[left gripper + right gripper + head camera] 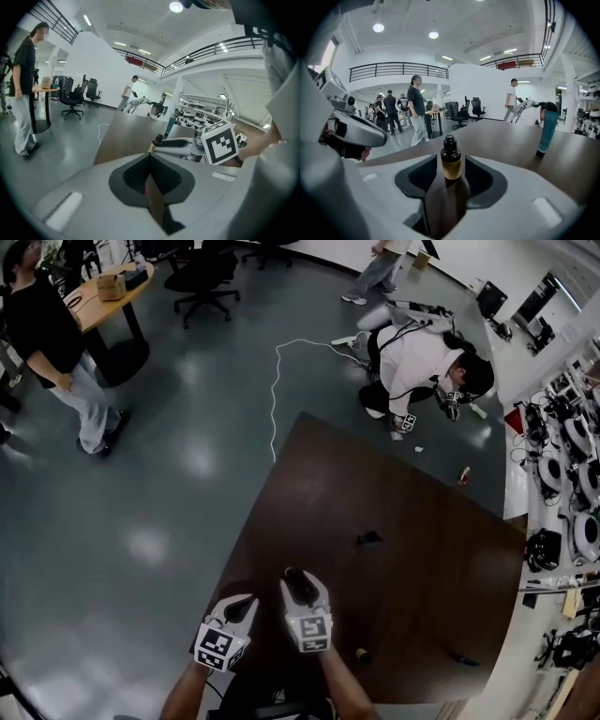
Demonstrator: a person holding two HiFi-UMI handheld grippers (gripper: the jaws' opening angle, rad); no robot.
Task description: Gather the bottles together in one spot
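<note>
A small amber bottle (451, 165) with a black cap stands upright on the brown table (412, 512). It sits between the jaws of my right gripper (451, 158), which are open with a gap on each side of it. In the head view that gripper (302, 583) is near the table's front edge. My left gripper (240, 606) hovers just left of it, shut and empty (150, 158). A teal tube (546, 131) stands farther out to the right. Another small bottle (362, 653) lies right of my right arm, and one more bottle (464, 474) is at the far edge.
A dark item (464, 657) lies near the table's right edge. A person (422, 367) crouches on the floor beyond the far corner, another person (56, 343) stands at left by a round desk (103, 296). Shelves of equipment (567, 484) line the right side.
</note>
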